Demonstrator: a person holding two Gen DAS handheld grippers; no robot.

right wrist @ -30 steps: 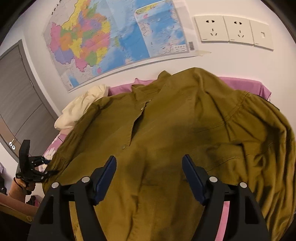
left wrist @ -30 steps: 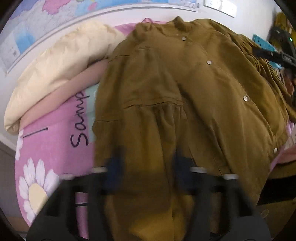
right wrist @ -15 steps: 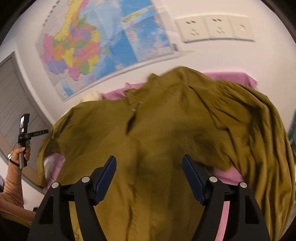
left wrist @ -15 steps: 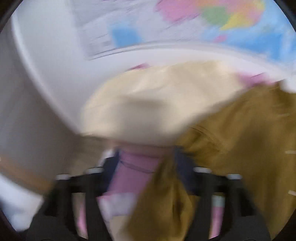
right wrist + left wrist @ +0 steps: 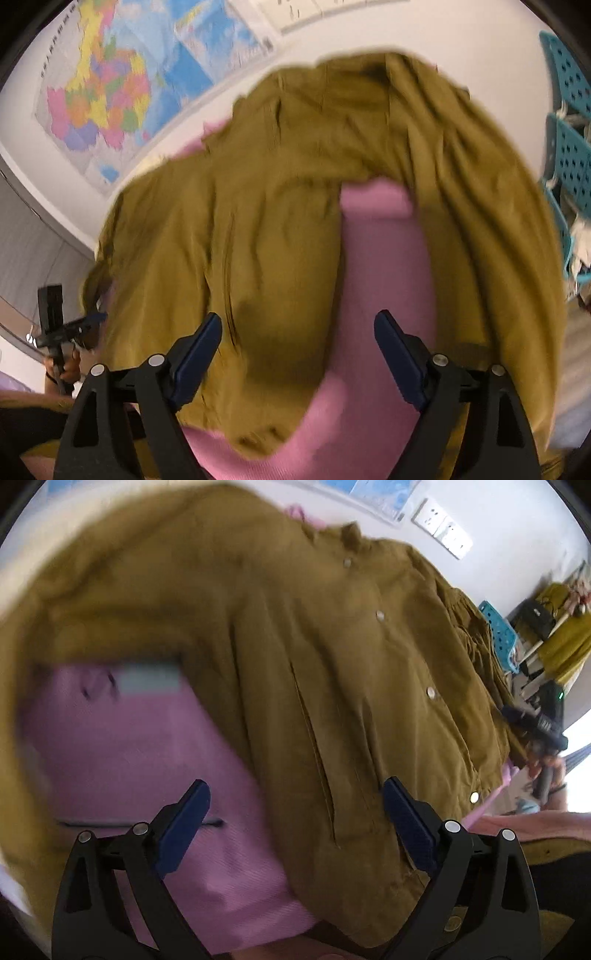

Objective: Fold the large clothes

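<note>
An olive-brown button-front jacket lies spread on a pink bedsheet. Its left sleeve arcs out around a bare patch of sheet. My left gripper hovers over the jacket's lower left edge. Its jaws are opening wide, and the pads touch nothing. In the right wrist view a strip of pink sheet shows between the jacket's body and its right sleeve. My right gripper hangs just above that gap, its jaws opening with only loose cloth below them.
A coloured wall map and wall sockets are behind the bed. Teal perforated chairs and clutter stand to the right. A hand holds the other gripper at the bed's left edge. A grey door is at the left.
My left gripper carried a fold of the sleeve out to the left, then let it go and opened wide. My right gripper sank closer to the jacket, rolled, and opened a little more.
</note>
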